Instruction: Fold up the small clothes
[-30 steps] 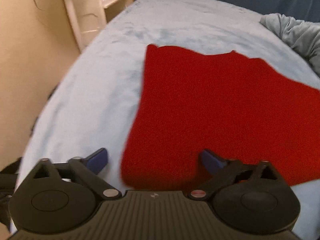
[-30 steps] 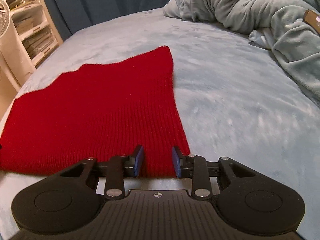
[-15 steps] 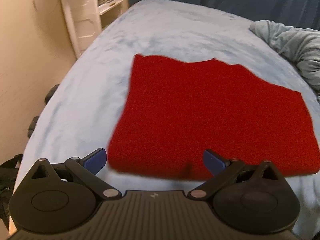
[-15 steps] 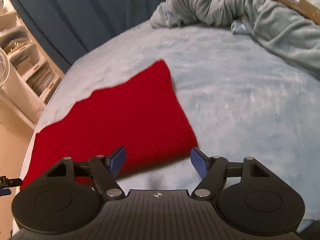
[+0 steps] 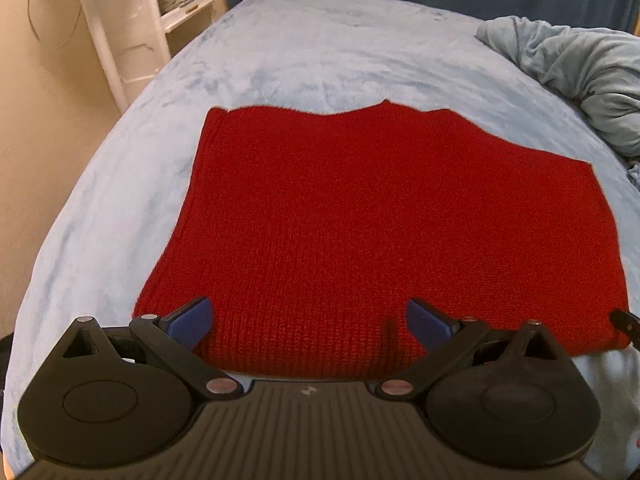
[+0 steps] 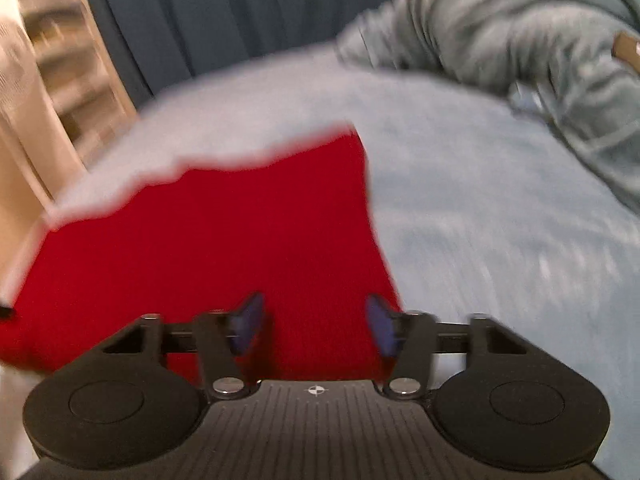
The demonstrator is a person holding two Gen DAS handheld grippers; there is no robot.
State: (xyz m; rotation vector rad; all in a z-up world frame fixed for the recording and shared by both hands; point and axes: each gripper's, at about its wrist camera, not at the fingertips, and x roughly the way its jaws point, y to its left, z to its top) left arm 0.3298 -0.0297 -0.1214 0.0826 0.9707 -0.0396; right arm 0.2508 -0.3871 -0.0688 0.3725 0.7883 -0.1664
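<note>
My left gripper wide, empty | right gripper parted, empty, blurred | flat red knitted rectangular cloth fills frame centre beyond both, long axis left-right, near hem by the fingertips

No readable text, label, brand or number is being shown in either view; only a small round emblem is being displayed on each gripper's body, without letters.
</note>
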